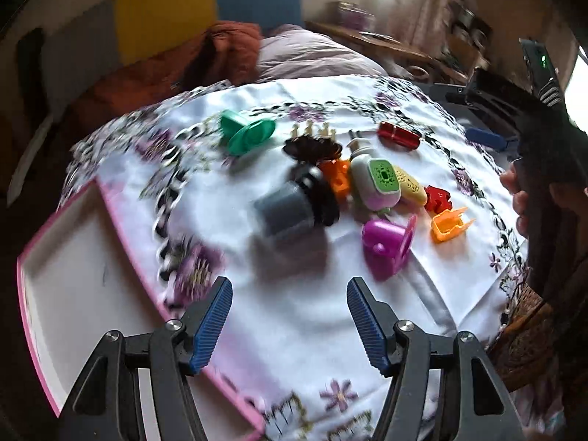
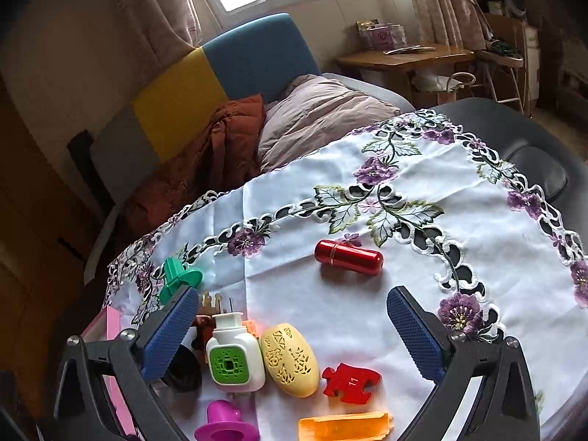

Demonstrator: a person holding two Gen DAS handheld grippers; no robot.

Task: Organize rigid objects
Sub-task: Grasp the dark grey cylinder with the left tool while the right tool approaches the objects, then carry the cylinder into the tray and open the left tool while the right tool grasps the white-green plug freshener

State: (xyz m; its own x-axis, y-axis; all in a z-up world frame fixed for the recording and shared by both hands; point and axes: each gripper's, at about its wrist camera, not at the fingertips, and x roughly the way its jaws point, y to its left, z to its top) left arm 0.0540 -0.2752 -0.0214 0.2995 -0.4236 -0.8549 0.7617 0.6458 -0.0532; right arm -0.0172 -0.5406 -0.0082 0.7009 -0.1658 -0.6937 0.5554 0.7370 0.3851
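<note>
Several small rigid objects lie on an embroidered white cloth (image 1: 294, 316). In the left wrist view: a grey and black cylinder (image 1: 290, 205), a green spool (image 1: 246, 132), a white-green plug-in (image 1: 375, 180), a purple cup (image 1: 386, 242), an orange clip (image 1: 448, 224) and a red capsule (image 1: 398, 135). My left gripper (image 1: 290, 316) is open and empty, just short of the cylinder. My right gripper (image 2: 294, 334) is open and empty above the plug-in (image 2: 235, 360), a yellow oval case (image 2: 290, 360) and a red puzzle piece (image 2: 351, 382). The red capsule (image 2: 349, 257) lies beyond.
A pink-rimmed white tray (image 1: 73, 286) sits at the cloth's left edge. The right gripper's body and the hand holding it (image 1: 533, 139) stand at the right. A bed with pillows (image 2: 312, 117) and a wooden desk (image 2: 404, 58) stand behind the table.
</note>
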